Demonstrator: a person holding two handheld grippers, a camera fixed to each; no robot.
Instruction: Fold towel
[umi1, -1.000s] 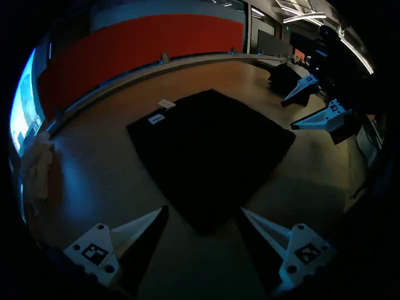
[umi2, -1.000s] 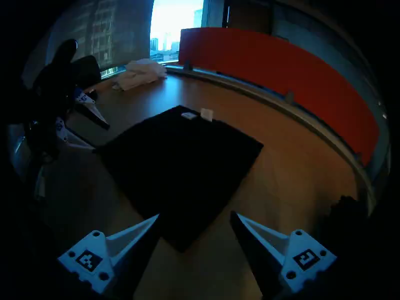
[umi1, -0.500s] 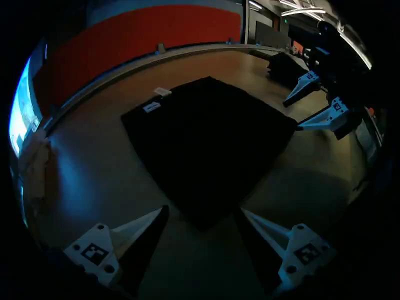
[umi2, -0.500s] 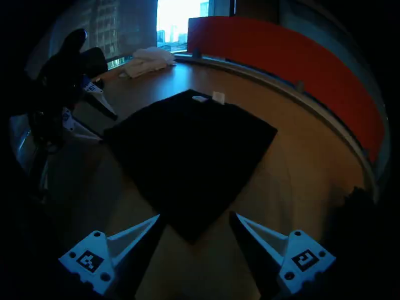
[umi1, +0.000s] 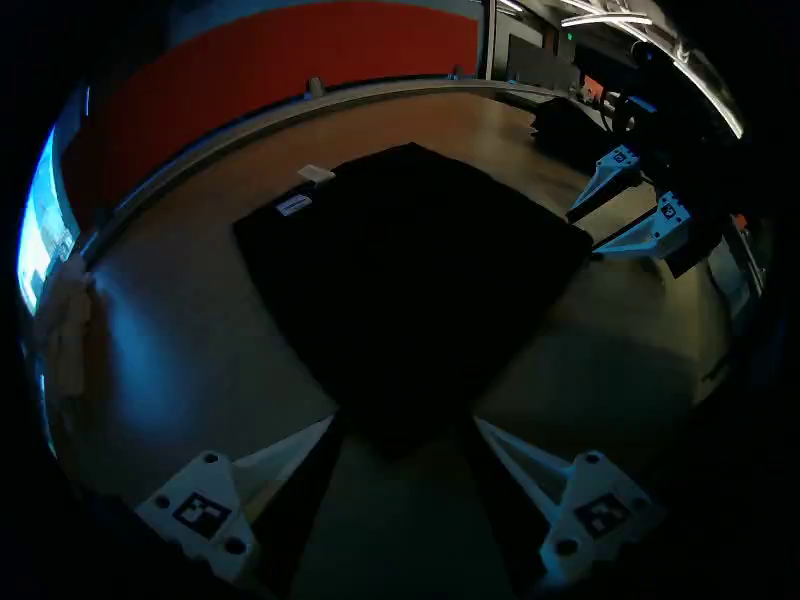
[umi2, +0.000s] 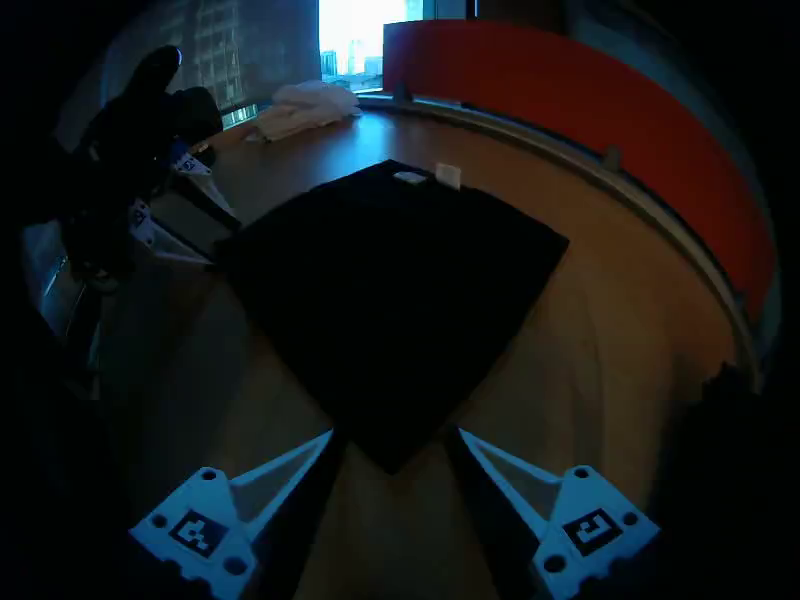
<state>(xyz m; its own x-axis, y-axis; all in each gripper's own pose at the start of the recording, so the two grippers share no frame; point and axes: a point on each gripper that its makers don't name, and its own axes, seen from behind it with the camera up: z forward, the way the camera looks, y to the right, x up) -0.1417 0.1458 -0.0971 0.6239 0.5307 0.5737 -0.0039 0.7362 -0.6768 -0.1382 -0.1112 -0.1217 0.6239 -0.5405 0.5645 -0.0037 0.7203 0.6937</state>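
Towel (umi1: 410, 270), black and spread flat, lies on the wooden table (umi1: 180, 340), turned so that one corner points at each of your grippers. Your left gripper (umi1: 402, 425) has its fingers wide apart and holds nothing; the near corner of the cloth lies between the tips. Your right gripper (umi2: 391, 435) stands the same way at its own corner, fingers spread, nothing clamped. Whether any fingertip touches the cloth, you cannot tell in this dim light. Two small white tags (umi2: 430, 177) sit at the towel's far edge. A pale heap of cloth (umi2: 305, 105) lies at the table's far end, well apart from the towel.
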